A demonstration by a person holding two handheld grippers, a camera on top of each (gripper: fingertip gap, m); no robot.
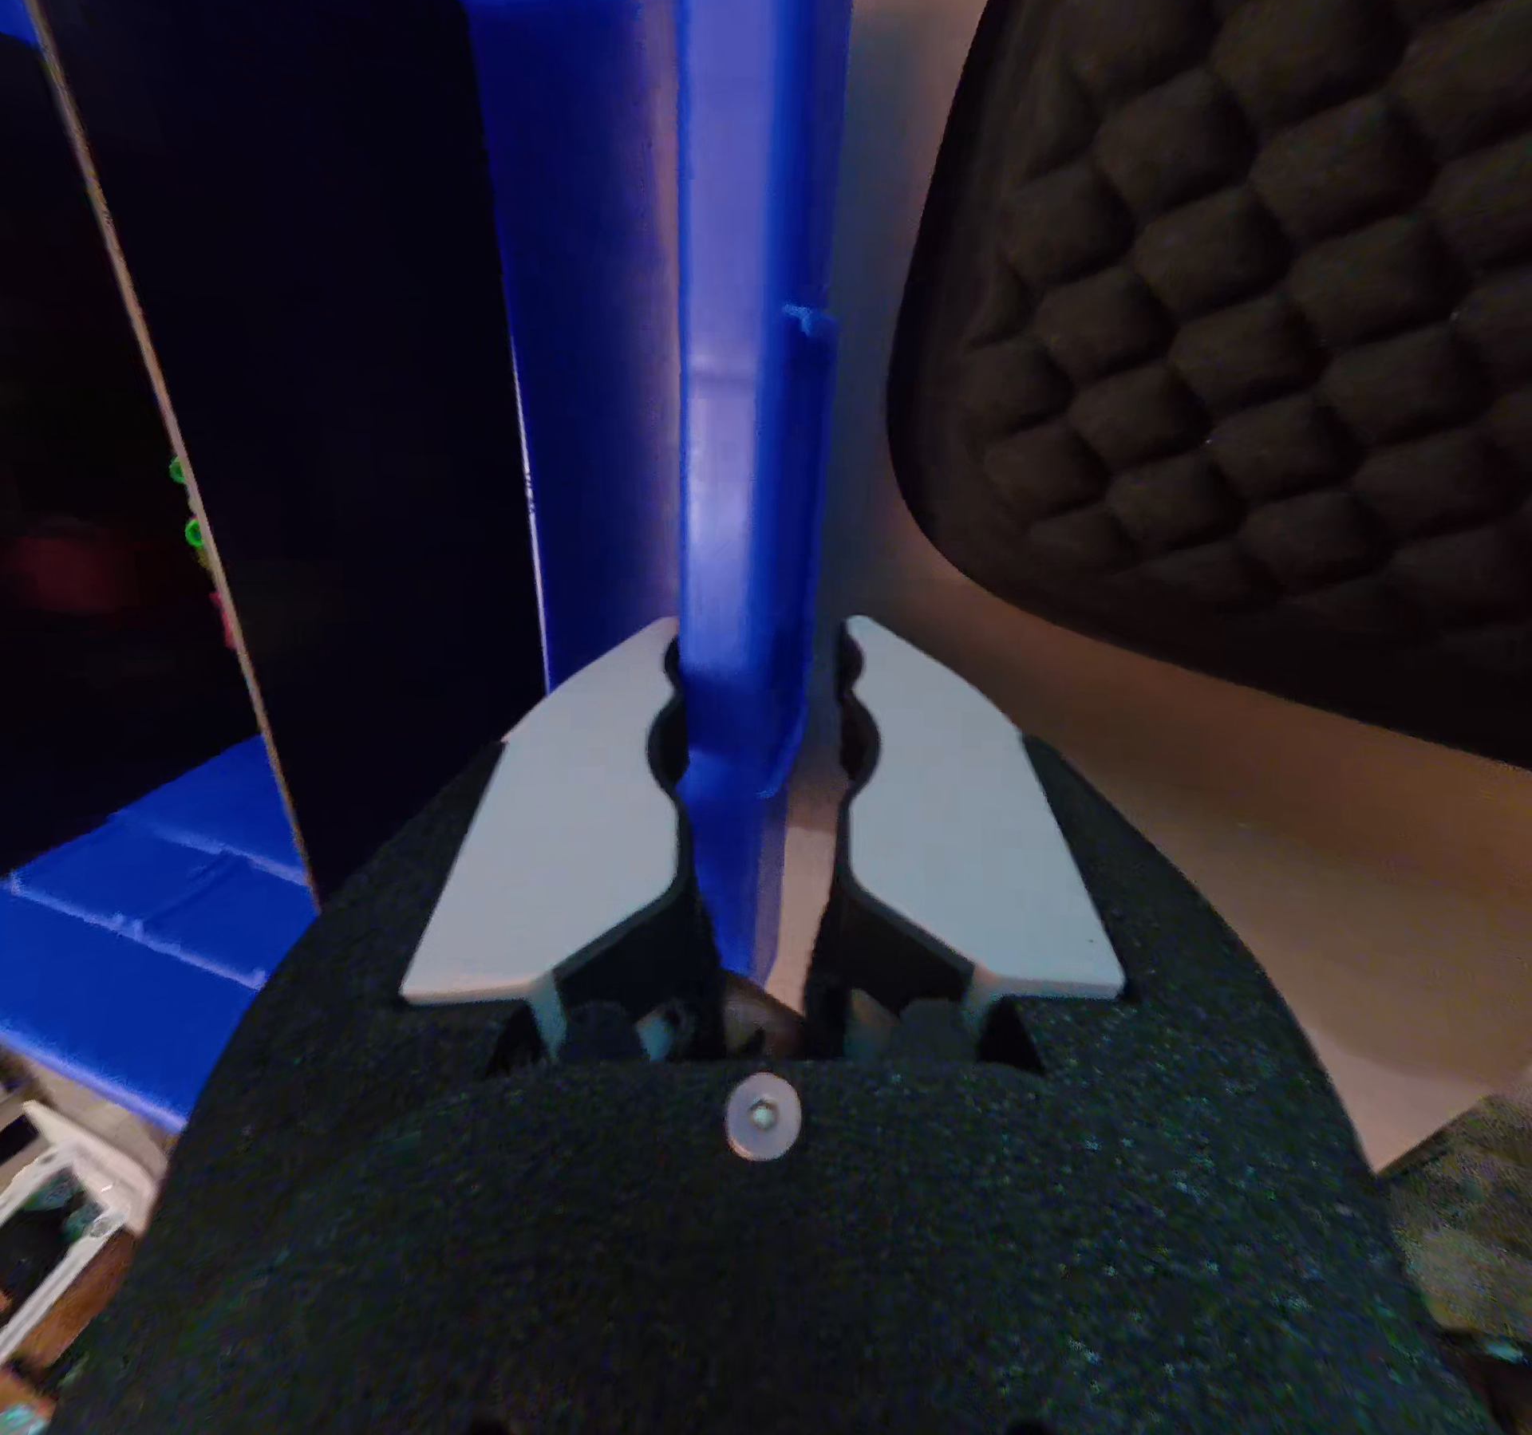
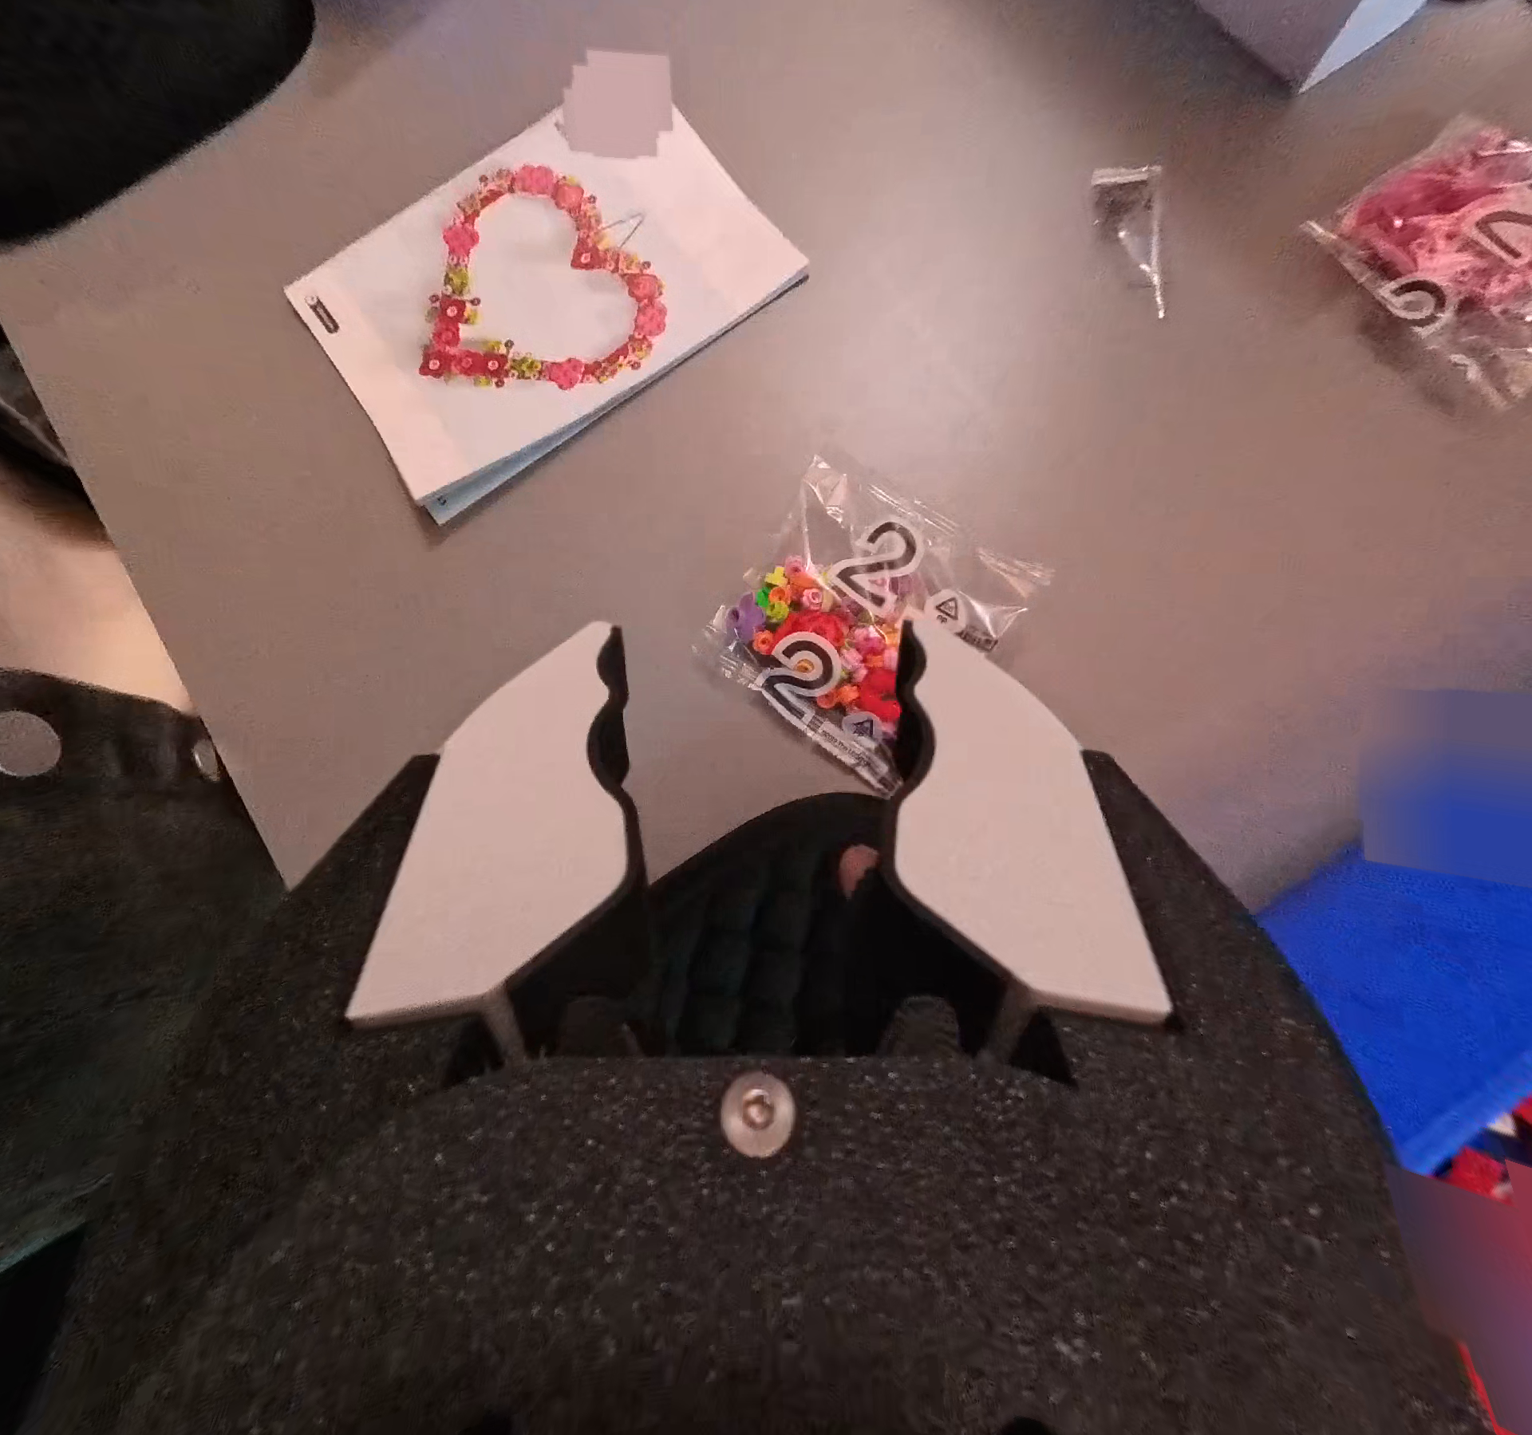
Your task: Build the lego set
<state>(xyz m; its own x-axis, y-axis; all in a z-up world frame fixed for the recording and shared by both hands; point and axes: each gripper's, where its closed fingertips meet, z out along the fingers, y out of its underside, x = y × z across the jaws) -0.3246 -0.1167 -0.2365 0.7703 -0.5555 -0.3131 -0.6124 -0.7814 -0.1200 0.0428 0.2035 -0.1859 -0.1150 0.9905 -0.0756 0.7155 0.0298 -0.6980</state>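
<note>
Your right gripper [image 2: 763,649], jaws wide and empty, hangs over the brick bag [image 2: 837,633] at frame centre, booklet [image 2: 547,301] upper left, so drop straight, pinch the bag's edge, while the left gripper [image 1: 758,649] idles half-open around a blue wall [image 1: 746,401].

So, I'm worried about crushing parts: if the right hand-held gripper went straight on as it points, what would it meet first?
Probably the clear bag of small colourful pieces on the grey table, just ahead of the open right hand-held gripper; depth is unclear.
</note>
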